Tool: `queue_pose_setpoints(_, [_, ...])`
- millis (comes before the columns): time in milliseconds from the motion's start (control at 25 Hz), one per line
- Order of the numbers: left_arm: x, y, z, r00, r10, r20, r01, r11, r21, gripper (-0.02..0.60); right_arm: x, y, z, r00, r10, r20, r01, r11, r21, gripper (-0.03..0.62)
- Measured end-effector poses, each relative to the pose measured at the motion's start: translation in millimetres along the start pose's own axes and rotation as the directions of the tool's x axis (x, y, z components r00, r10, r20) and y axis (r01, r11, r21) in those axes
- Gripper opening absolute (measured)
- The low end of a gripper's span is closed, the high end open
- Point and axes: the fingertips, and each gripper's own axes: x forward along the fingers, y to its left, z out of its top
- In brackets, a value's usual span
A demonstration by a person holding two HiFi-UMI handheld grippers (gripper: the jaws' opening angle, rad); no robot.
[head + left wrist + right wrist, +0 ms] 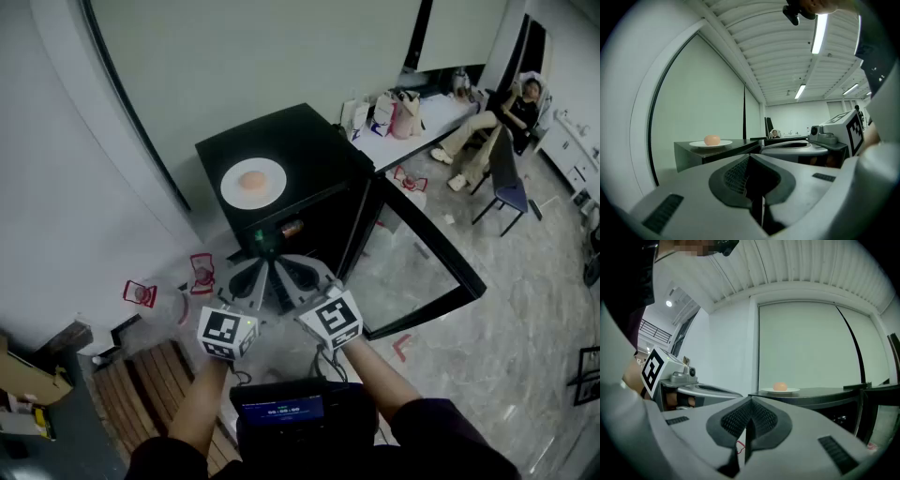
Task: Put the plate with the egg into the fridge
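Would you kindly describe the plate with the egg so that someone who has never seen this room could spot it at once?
Find the black fridge against the pale wall, its door swung open. On its flat top lies a round white plate with one pale orange egg at its middle. Nothing else sits on that top, so the white disc stands out against the black.

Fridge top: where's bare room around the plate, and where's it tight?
Bare: the fridge top behind and right of the plate with the egg, up to its back edge. The plate fills the front-left part. Tight: in front of the fridge, where the left tongs and right tongs, both shut, sit side by side next to the open door.
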Motion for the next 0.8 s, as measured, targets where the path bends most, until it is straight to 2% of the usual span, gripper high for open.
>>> queue_pose_setpoints(280, [-1, 0, 2, 1.0, 0.002, 0.003, -0.002, 1.0, 0.01, 0.009, 3, -2, 2, 0.999, 0.006, 0.043, -0.005, 0.999, -0.043, 0.008])
queue_pose_setpoints(440, [0, 2, 5, 1.0, 0.003, 0.01, -0.004, 0.999, 0.041, 0.011, 7, -6, 1, 0.999, 0.019, 0.031, -0.019, 1.0, 0.011, 0.008])
queue_pose_setpoints(600, [-5, 9, 10, 1.0, 0.025, 0.016, -0.027, 0.992, 0.122, 0.011, 12, -12, -1, 0.998, 0.036, -0.043, -0.035, 0.999, 0.034, 0.008])
queue_pose_setpoints(720, [-12, 20, 17, 0.999, 0.034, 0.021, -0.038, 0.975, 0.218, 0.011, 20, -24, 7, 0.995, 0.026, -0.096, -0.024, 0.999, 0.027, 0.008])
queue_pose_setpoints(800, [-18, 29, 20, 0.999, 0.043, -0.002, -0.04, 0.964, 0.263, 0.011, 29, -34, 16, 0.994, 0.012, -0.11, -0.01, 1.0, 0.026, 0.008])
